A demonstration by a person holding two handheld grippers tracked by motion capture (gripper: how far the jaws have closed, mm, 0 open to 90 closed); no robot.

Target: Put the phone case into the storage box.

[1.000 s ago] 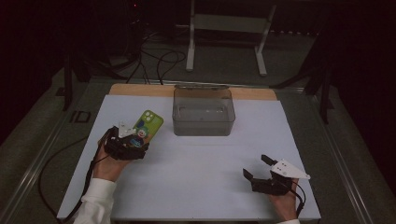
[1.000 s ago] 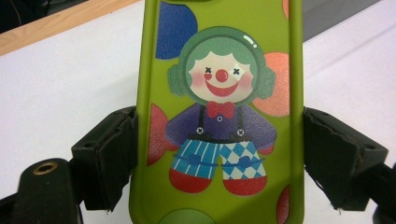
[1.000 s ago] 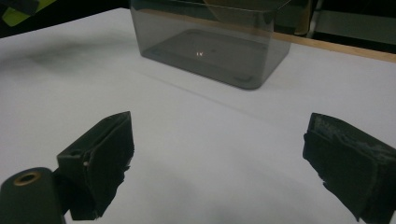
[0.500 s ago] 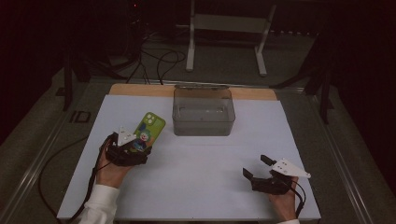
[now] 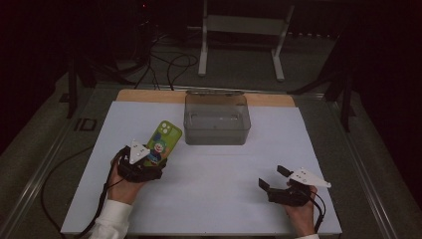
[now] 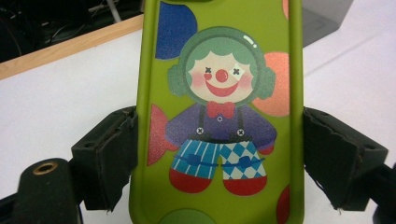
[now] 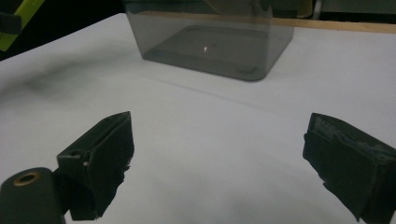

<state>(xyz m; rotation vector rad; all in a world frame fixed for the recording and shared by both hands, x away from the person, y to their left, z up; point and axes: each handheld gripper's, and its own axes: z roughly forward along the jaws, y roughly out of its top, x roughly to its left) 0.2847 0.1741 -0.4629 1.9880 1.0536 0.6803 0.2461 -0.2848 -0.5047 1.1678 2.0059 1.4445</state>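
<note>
A green phone with a clown picture on its case lies face down on the white table sheet, left of centre. My left gripper holds its near end, and in the left gripper view both black jaws press the case's long edges. My right gripper rests open near the front right of the sheet. Nothing is between its jaws, which point at a smoky clear box.
The smoky clear box stands open-topped at the back middle of the white sheet, just right of the phone. A wooden strip runs along the sheet's far edge. Cables and a metal stand lie beyond the table.
My left gripper and the phone in it have shifted a little toward the near edge and to the right. The right gripper has stayed where it was.
</note>
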